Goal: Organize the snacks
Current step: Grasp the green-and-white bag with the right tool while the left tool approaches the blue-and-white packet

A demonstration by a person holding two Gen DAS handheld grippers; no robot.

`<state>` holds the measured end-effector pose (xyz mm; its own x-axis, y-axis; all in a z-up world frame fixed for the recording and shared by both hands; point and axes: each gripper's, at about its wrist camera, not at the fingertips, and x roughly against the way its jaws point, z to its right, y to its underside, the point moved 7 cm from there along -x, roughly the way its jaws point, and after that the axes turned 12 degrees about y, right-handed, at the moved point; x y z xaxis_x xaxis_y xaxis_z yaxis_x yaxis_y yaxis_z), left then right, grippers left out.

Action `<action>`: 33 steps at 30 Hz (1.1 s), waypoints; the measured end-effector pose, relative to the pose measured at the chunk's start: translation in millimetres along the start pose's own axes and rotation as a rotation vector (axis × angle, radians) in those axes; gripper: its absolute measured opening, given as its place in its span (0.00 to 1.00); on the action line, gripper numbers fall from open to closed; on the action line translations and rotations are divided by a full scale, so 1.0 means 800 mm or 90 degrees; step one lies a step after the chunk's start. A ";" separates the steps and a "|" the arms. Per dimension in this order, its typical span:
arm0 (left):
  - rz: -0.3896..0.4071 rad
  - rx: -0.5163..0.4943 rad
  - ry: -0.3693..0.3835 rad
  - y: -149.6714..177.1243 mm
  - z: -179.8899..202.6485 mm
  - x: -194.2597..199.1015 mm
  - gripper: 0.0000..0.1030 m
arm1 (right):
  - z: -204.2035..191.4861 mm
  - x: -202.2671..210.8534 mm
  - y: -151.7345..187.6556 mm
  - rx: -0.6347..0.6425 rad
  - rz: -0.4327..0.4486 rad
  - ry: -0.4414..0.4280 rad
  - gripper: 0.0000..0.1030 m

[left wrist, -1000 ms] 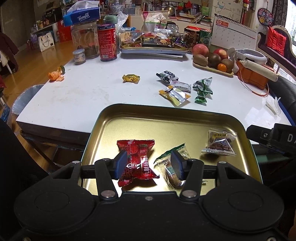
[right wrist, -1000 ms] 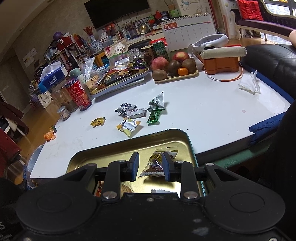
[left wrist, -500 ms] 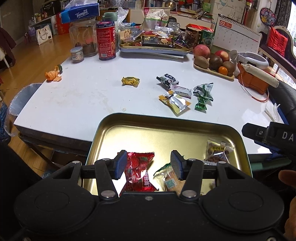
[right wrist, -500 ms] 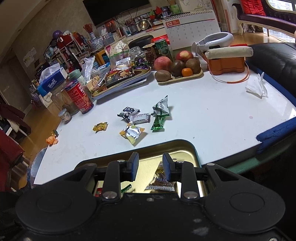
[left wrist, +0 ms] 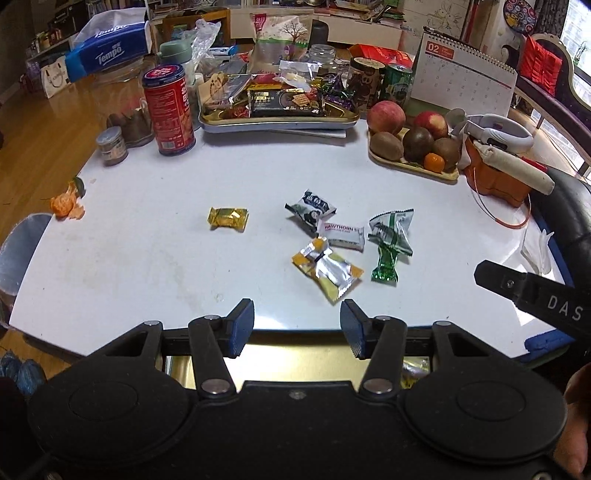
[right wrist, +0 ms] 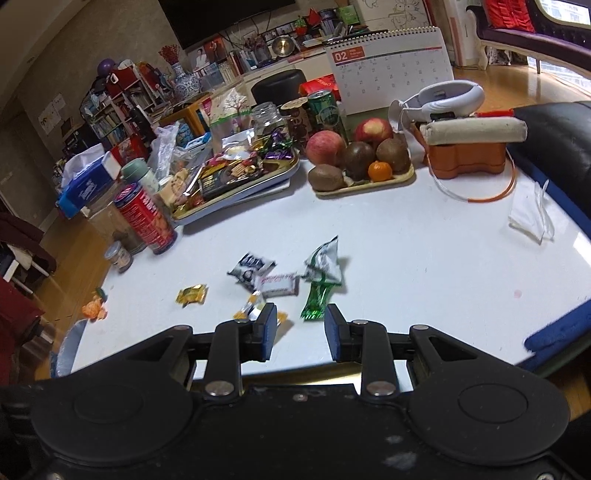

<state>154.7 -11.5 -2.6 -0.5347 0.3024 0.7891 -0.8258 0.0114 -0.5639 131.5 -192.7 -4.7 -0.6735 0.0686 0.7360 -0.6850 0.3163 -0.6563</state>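
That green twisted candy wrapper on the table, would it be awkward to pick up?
Probably light and floppy: the green candy has thin, crinkled foil with a pinched twist. Its glossy film may slip between the blue fingers, and a push would likely slide it across the smooth white table.

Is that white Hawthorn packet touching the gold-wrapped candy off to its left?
Apart. The left wrist view shows a wide stretch of bare white table between the Hawthorn packet and the gold candy; the right wrist view shows the same gap.

wooden floor point(left wrist: 33, 125), crowded bookshelves point(right wrist: 110, 110), wall-mounted dark TV point(right wrist: 221, 18), black sofa point(right wrist: 554, 133), daylit window point(right wrist: 565, 11)
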 end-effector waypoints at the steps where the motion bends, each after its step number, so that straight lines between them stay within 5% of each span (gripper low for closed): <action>1: -0.002 -0.002 0.001 -0.011 0.000 -0.004 0.56 | 0.000 -0.005 -0.007 0.003 0.001 0.007 0.30; 11: -0.026 -0.001 -0.010 -0.106 -0.011 -0.057 0.56 | 0.005 -0.058 -0.085 -0.005 -0.016 0.056 0.30; 19: -0.051 0.003 -0.064 -0.145 -0.067 -0.113 0.56 | -0.009 -0.133 -0.127 -0.037 -0.107 0.063 0.30; 24: -0.096 0.042 -0.095 -0.146 -0.104 -0.138 0.56 | -0.028 -0.186 -0.122 -0.037 -0.173 0.078 0.31; 33: -0.108 0.057 -0.054 -0.150 -0.092 -0.143 0.55 | -0.060 -0.232 -0.088 0.027 -0.221 0.107 0.34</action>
<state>328.1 22.9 -43.3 -0.3961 0.2220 0.8910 -0.9161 -0.0297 -0.3999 317.6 -182.3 -87.1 -0.3469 0.1192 0.9303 -0.8774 0.3094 -0.3668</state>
